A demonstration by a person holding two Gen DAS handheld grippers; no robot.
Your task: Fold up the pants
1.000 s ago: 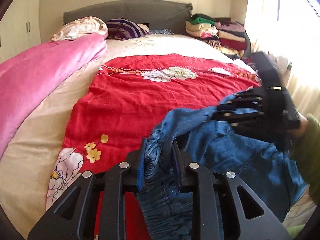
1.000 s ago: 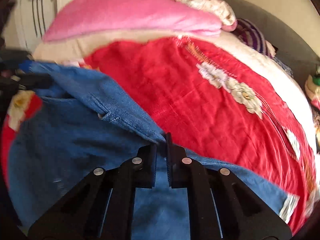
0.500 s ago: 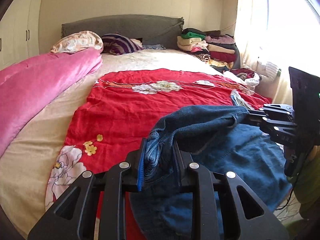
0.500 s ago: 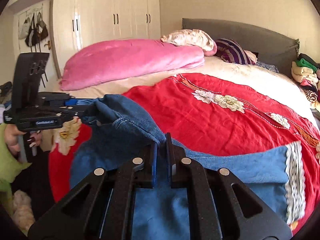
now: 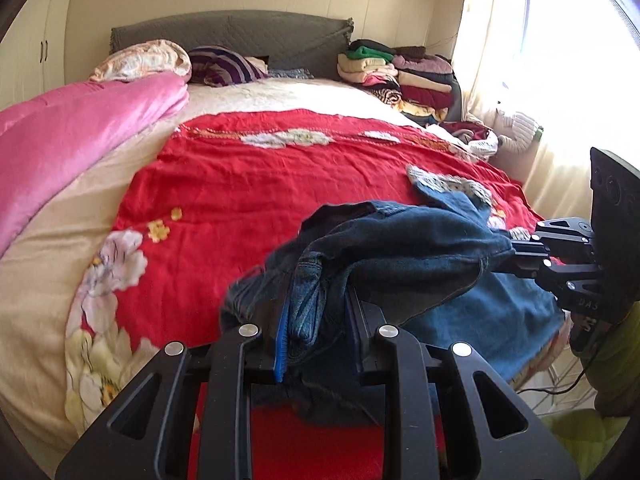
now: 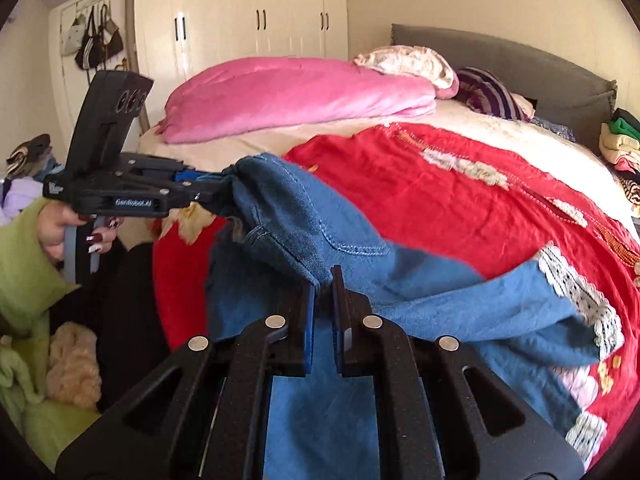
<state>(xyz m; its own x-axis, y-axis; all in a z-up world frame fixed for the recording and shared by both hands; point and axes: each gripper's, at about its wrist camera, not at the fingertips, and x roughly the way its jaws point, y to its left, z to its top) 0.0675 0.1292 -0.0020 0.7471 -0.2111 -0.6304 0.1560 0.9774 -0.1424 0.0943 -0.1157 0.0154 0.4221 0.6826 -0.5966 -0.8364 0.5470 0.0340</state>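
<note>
Left wrist: pants (image 5: 420, 248) stretched sideways

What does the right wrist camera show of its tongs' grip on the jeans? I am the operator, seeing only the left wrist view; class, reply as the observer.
Observer: The right tongs are shut on a stitched edge of the jeans.
Operator: And my left tongs, from outside?
Observer: The left tongs pinch a bunched corner; a hand with a green sleeve holds their handle.
Operator: What is beyond that hand?
Observer: Handbags hang on the wall beside a white wardrobe.
</note>
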